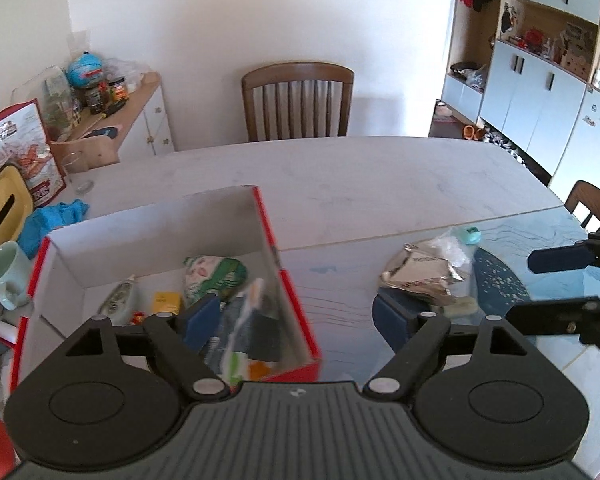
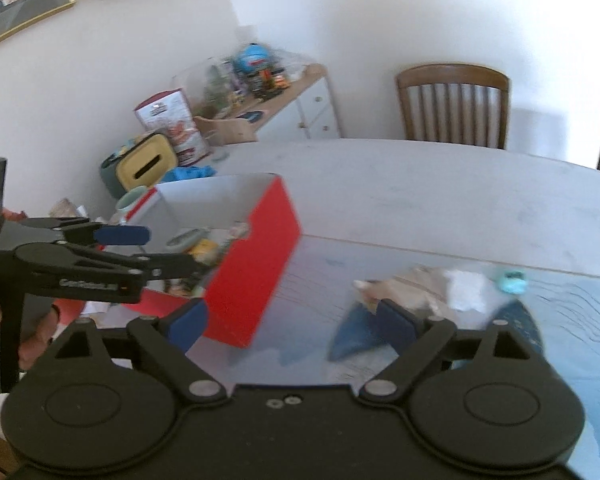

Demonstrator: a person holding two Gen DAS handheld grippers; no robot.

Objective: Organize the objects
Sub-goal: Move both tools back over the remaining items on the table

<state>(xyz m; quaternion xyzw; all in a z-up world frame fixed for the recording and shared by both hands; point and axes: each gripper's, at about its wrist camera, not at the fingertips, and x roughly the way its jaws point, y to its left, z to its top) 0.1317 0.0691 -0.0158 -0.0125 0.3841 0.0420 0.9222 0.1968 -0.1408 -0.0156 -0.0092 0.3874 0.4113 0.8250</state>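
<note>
A red box with a white inside (image 1: 296,304) stands on the table and holds a green packet (image 1: 214,276), a small yellow carton (image 1: 166,302), a tube (image 1: 120,300) and a blurred upright packet (image 1: 244,328). My left gripper (image 1: 296,316) hangs open over the box's right corner; that blurred packet shows by its left finger with no pad on it. To the right lie a crumpled foil packet (image 1: 420,276), a clear bag (image 1: 452,244) and a teal cap (image 1: 471,235). My right gripper (image 2: 292,320) stands open over the glass between the box (image 2: 256,264) and the foil packet (image 2: 412,284).
A pale green mug (image 1: 4,276), a yellow tissue box (image 1: 2,208), a blue cloth (image 1: 52,220) and a red-and-white bag (image 1: 24,148) crowd the table's left end. A wooden chair (image 1: 296,100) stands at the far side, another (image 1: 596,204) at the right.
</note>
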